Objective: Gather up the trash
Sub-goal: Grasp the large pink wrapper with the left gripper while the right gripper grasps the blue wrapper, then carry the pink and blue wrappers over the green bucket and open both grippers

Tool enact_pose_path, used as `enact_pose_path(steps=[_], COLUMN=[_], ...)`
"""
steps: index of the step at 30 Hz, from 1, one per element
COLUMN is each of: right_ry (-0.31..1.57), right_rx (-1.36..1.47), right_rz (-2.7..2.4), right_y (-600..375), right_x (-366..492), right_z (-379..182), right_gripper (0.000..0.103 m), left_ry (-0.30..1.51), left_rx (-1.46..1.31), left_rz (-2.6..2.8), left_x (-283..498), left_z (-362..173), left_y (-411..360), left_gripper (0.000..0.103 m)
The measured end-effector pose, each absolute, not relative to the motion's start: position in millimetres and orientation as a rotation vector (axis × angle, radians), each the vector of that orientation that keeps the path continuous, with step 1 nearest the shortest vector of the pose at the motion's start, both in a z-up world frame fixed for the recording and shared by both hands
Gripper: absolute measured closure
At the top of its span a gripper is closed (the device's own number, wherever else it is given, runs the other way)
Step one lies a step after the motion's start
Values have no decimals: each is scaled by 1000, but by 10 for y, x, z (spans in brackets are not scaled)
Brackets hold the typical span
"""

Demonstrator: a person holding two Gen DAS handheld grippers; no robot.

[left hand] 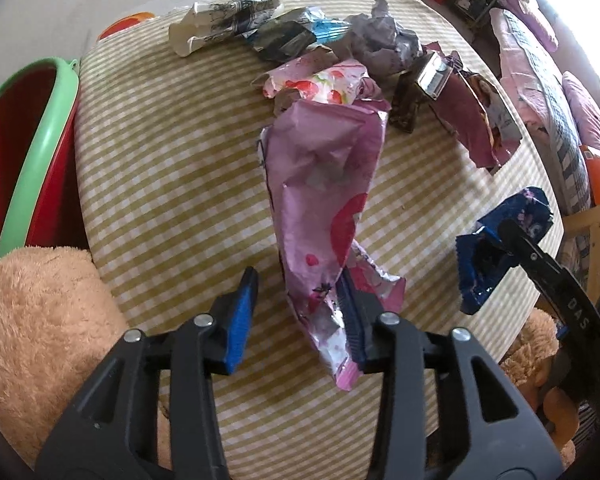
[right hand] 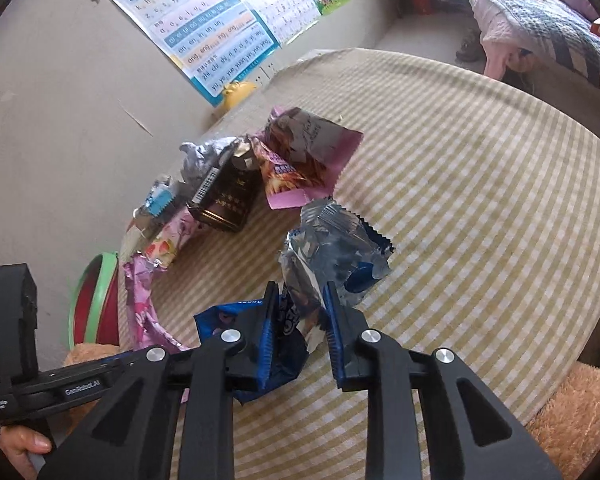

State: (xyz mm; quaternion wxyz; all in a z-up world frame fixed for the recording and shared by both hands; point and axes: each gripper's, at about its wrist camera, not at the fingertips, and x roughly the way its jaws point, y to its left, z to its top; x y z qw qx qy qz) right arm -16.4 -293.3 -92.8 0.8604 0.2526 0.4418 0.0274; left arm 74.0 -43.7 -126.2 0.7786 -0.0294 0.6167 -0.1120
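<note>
Cloth: yellow-and-white gingham covers the round desk [left hand: 172,184]; all the trash lies on it.
Far left: red bin with green rim [left hand: 28,148] stands beside the desk edge; a tan plush toy [left hand: 40,320] sits just below it, against the desk.
Left gripper [left hand: 298,312]: fingers partly apart; no firm pinch visible. The right-hand blue pad touches the lower end of the pink wrapper [left hand: 324,184]; the left-hand pad stands clear of it.
Pink wrapper, axis: long and crumpled, lying along the gripper's line of sight, near end between the fingers, far end reaching the heap.
Heap [left hand: 300,40]: at the far side of the desk, crushed white cup, dark and grey foils, strawberry-print wrapper, dark brown carton [right hand: 224,200] with a barcode, purple snack bag [right hand: 300,160]. These touch and overlap.
Obstruction: the heap lies just beyond the pink wrapper's far end; desk on both sides of it is bare cloth.
Right gripper [right hand: 300,308]: fingers closed onto the blue wrapper [right hand: 260,344], its silver inner foil bunched between and beyond the pads.
Blue wrapper, place: near desk edge, right of the pink wrapper, apart from it.
Writing: "GenRobot.AI" on the left gripper's body in the right wrist view; "DAS" on the right gripper's arm; pinyin chart [right hand: 204,32] on the wall.
Far right: a bed [left hand: 548,80] with checked quilt, well apart from the desk.
</note>
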Motion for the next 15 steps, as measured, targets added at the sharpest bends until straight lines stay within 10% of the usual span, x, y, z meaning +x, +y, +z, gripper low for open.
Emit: enact_pose_path(steps=[10,15], right_ry=[920,922], right_rx=[509,516], right_rz=[53,43], right_y=[-2926,-2933], right_x=[-189,-197], right_z=[-903,-910], right_gripper=[82,82], left_ry=[1317,1316], left_rx=[-78,-26], left_rz=[-243,-267], left_x=[728,726], left_z=[-1248,-1275], left_y=[-420,-583], left_gripper=[46,75])
